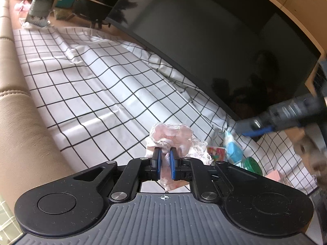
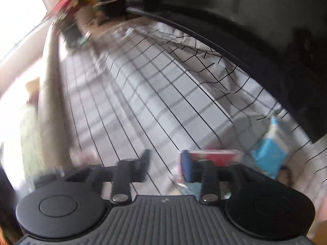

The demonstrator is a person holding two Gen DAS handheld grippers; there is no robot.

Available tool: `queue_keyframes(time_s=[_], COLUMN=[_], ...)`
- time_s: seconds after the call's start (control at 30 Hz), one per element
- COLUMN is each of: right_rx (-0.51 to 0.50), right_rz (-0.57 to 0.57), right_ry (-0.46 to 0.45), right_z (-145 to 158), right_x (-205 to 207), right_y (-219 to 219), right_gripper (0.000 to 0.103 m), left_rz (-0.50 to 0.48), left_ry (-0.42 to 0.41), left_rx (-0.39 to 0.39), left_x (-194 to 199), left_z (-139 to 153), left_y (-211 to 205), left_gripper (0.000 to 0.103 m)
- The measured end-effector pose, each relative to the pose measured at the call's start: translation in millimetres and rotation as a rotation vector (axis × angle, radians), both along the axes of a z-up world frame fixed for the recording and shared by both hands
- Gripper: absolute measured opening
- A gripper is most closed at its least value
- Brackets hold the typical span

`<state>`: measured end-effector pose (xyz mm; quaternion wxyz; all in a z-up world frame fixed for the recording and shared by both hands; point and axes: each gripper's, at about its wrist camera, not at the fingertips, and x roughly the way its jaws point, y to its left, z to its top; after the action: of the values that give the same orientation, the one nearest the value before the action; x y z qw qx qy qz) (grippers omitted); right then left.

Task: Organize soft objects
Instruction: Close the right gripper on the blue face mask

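My left gripper (image 1: 165, 159) is shut on a pale pink lacy scrunchie (image 1: 173, 136) and holds it above the white checked cloth (image 1: 92, 85). My right gripper (image 2: 164, 163) is open and empty over the same cloth (image 2: 153, 102); its view is blurred by motion. It also shows at the right of the left wrist view (image 1: 257, 127). A blue and white soft packet (image 1: 233, 147) lies near the black screen; it shows in the right wrist view (image 2: 269, 153) too. A red patterned packet (image 2: 212, 157) lies beside my right finger and also appears in the left wrist view (image 1: 215, 153).
A large black screen (image 1: 214, 40) stands along the cloth's far edge. A green round lid (image 1: 252, 163) and a pink block (image 1: 274, 175) lie at the right. A potted plant (image 1: 40, 6) and a black box (image 1: 92, 6) stand at the far end. A beige padded edge (image 1: 12, 94) runs along the left.
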<state>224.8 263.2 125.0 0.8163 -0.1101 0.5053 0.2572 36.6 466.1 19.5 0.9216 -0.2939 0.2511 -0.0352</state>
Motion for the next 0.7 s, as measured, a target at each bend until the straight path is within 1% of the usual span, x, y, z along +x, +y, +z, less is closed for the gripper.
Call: queue_keyframes(time_s=[0.07, 0.17, 0.23, 0.27, 0.33, 0.4, 0.47, 0.5, 0.53, 0.57, 0.6, 0.67, 0.7], right_rx=[-0.085, -0.195, -0.273, -0.322, -0.377, -0.414, -0.439, -0.436, -0.406, -0.342, -0.279, -0.112, -0.045], right_rz=[0.07, 0.126, 0.169, 0.195, 0.235, 0.25, 0.246, 0.23, 0.202, 0.154, 0.113, 0.032, 0.008], right_ry=[-0.044, -0.08, -0.115, -0.147, -0.209, -0.255, -0.272, -0.257, -0.227, -0.187, -0.151, -0.076, -0.053], right_z=[-10, -35, -56, -67, -84, -101, -113, -115, -112, -101, -88, -53, -37], right_x=[-30, -67, -84, -93, -104, -106, -104, -99, -94, -85, -78, -61, -55], right_y=[-16, -37, -43, -43, -42, -43, -44, -45, -48, -52, -55, -66, -70], right_gripper=[0.046, 0.046, 0.045, 0.045, 0.045, 0.044, 0.032, 0.016, 0.008, 0.004, 0.005, 0.005, 0.004], left_rz=[0.003, 0.01, 0.008, 0.004, -0.009, -0.029, -0.052, -0.061, -0.07, -0.079, -0.088, -0.098, -0.101], left_ry=[0.004, 0.016, 0.02, 0.02, 0.021, 0.03, 0.043, 0.051, 0.06, 0.067, 0.071, 0.072, 0.073], left_rx=[-0.001, 0.003, 0.003, 0.005, 0.017, 0.039, 0.063, 0.074, 0.085, 0.096, 0.111, 0.143, 0.158], left_x=[-2, 0, 3, 5, 8, 10, 12, 13, 14, 15, 17, 23, 28], left_z=[-1, -1, 1, 3, 8, 12, 14, 15, 16, 18, 20, 28, 34], left_y=[-1, -2, -4, -6, -11, -18, -23, -25, -28, -29, -30, -33, -34], left_gripper=[0.011, 0.011, 0.011, 0.011, 0.011, 0.011, 0.011, 0.011, 0.011, 0.011, 0.011, 0.011, 0.011])
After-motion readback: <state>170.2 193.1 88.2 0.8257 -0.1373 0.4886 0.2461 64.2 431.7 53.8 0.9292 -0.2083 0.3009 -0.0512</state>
